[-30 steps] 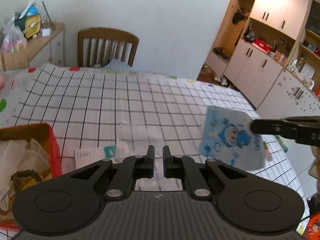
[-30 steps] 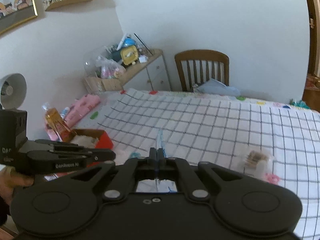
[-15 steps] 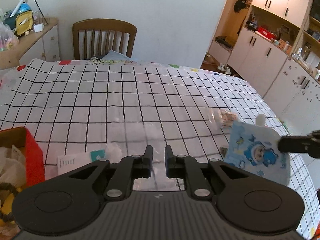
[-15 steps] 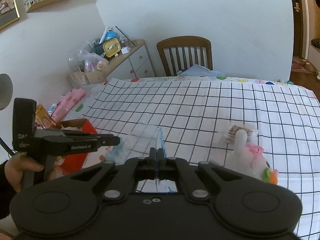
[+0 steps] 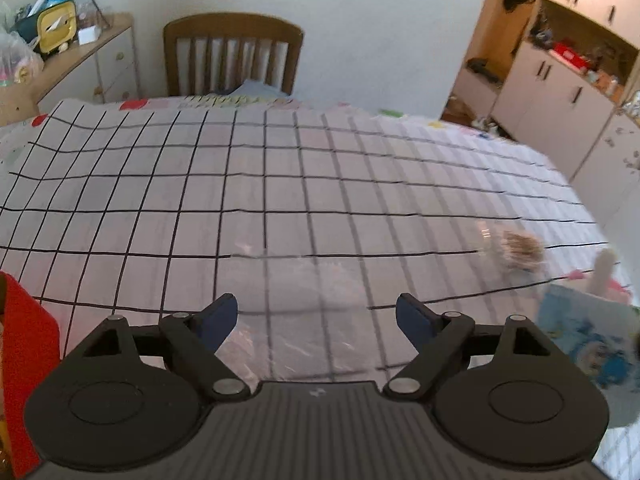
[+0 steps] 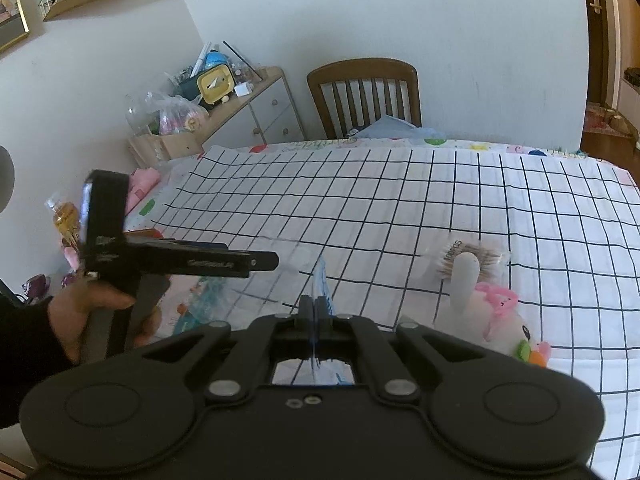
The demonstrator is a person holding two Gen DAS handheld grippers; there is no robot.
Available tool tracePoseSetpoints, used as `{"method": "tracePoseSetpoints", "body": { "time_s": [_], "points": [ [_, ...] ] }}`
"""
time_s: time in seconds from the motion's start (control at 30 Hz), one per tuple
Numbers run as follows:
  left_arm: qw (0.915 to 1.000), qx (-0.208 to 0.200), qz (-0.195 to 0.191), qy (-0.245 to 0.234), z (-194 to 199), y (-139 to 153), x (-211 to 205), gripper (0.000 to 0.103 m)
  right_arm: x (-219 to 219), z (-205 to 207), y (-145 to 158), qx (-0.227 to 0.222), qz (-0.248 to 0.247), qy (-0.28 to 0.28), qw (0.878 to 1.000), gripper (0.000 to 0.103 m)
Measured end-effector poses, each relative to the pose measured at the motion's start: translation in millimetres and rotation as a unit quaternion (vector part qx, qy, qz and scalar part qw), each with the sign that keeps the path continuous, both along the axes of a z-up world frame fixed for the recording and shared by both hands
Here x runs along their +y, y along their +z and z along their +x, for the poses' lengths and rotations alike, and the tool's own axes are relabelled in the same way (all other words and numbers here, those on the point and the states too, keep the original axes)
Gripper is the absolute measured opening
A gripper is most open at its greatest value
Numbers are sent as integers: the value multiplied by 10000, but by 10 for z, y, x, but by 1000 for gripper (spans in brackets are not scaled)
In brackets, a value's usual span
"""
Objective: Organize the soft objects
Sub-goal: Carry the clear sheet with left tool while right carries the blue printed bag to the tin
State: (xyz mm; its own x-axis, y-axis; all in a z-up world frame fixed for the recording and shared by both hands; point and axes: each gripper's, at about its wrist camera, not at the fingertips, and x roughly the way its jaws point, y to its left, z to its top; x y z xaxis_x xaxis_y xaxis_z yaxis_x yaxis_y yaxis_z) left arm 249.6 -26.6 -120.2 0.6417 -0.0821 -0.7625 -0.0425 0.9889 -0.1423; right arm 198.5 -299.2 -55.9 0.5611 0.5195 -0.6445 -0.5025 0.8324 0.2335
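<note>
Left tongs (image 5: 316, 316) had just spread wide, empty, over the clear plastic bag (image 5: 304, 312); right tongs (image 6: 314, 312) pinched the limp, light blue cartoon pouch (image 6: 320, 280) by its edge.

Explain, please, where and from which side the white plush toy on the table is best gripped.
Probably by the long ear of the white plush toy: it stands upright, slender and free of the table. Come from above, jaws on either side of it. The body looks rounder and wider.
</note>
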Motion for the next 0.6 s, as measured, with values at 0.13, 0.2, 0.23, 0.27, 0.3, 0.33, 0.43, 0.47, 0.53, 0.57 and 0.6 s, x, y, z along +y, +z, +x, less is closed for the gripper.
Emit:
{"method": "tracePoseSetpoints", "body": {
  "time_s": [0.13, 0.2, 0.23, 0.27, 0.3, 0.33, 0.43, 0.47, 0.53, 0.57, 0.6],
  "points": [
    [9996, 111, 254, 33, 146, -134, -42, 92, -6, 59, -43, 51, -5, 8, 10000, 0],
    [9989, 176, 420, 110, 209, -192, -63, 100, -1, 79, -61, 74, -12, 2, 10000, 0],
    [9986, 205, 456, 143, 231, -216, -67, 100, -4, 88, -73, 94, -2, 0, 10000, 0],
    [9986, 234, 444, 148, 250, -241, -66, 100, -3, 97, -83, 104, -6, -3, 9999, 0],
    [9984, 267, 465, 170, 268, -266, -73, 100, 2, 104, -92, 114, -13, -7, 9999, 0],
    [9980, 313, 519, 198, 291, -294, -79, 100, -2, 116, -102, 130, -7, -8, 9999, 0],
    [9971, 368, 635, 218, 331, -364, -91, 101, -9, 154, -124, 165, 6, -17, 9999, 0],
    [9969, 355, 668, 216, 344, -372, -96, 101, -15, 162, -134, 184, 22, -23, 9998, 0],
    [9963, 349, 766, 172, 358, -387, -127, 103, -16, 178, -152, 201, 38, -33, 9998, 0],
    [9961, 345, 795, 161, 364, -392, -144, 103, -16, 185, -159, 211, 42, -35, 9998, 0],
    [9961, 338, 789, 196, 364, -392, -148, 103, -21, 190, -166, 219, 45, -34, 9997, 0]
  ]
}}
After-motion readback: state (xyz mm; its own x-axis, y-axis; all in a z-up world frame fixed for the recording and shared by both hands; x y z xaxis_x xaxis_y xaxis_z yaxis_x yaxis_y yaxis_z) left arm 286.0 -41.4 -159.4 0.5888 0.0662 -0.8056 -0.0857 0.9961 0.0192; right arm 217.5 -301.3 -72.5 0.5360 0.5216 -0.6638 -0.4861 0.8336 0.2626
